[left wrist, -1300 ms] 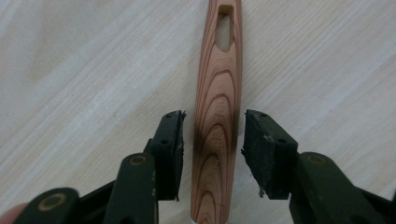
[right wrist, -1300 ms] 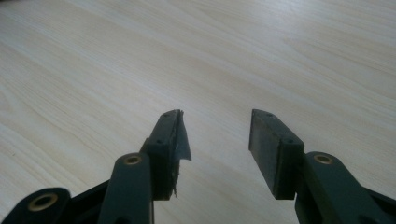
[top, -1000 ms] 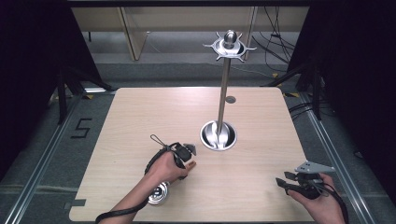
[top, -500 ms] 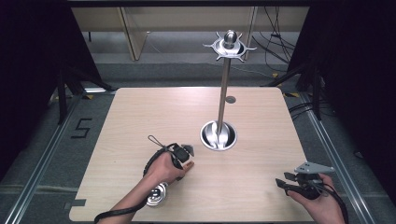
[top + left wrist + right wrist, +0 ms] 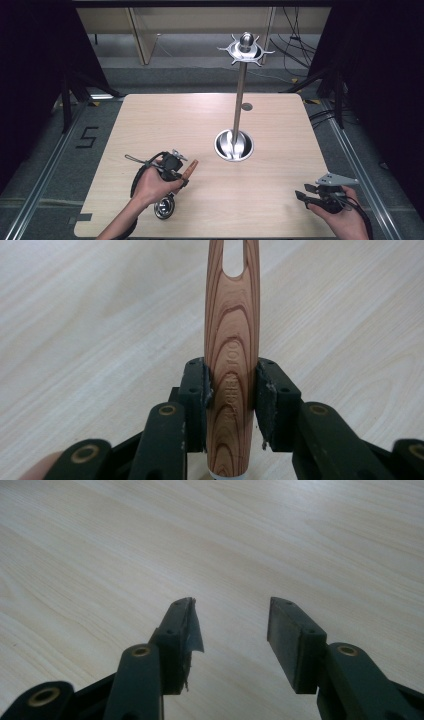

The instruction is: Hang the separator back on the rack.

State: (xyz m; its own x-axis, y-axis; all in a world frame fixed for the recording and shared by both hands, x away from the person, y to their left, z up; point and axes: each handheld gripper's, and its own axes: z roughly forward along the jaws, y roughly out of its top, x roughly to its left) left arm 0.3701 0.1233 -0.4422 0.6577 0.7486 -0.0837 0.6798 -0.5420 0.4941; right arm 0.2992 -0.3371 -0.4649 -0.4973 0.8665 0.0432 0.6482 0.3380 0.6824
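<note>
"Utensil (image 5: 232, 355), reddish wood-grain handle with a slotted end, round steel bowl: where is it entered?"

"It is listed at the near left of the pale wooden table (image 5: 200, 120). The handle is clamped between the pads of the left gripper (image 5: 232, 385), a little below the slot. In the high view the steel bowl (image 5: 164, 207) is seen under the left hand, low over the table or resting on it; which cannot be told."

"What change is recorded against it?"

"The left jaws have just been closing, with the handle between them, and a firm hold is now shown. Compared with a second ago, the left hand is found further left and toward the near edge, and the handle's tip is now seen jutting out past the gripper. The grasp is judged complete, and a lift is judged to have begun."

"And the right gripper (image 5: 232, 625)?"

"It is held at the near right corner, unmoved, jaws parted, with nothing between them."

"What is catalogued beyond?"

"One tall steel stand (image 5: 240, 90), past mid-table: round dished base, slim pole, ring of hooks (image 5: 245, 49) at the top. It stands well apart from the utensil. The slot is judged fit for a hook, so carrying and hanging are left to be done."
</note>
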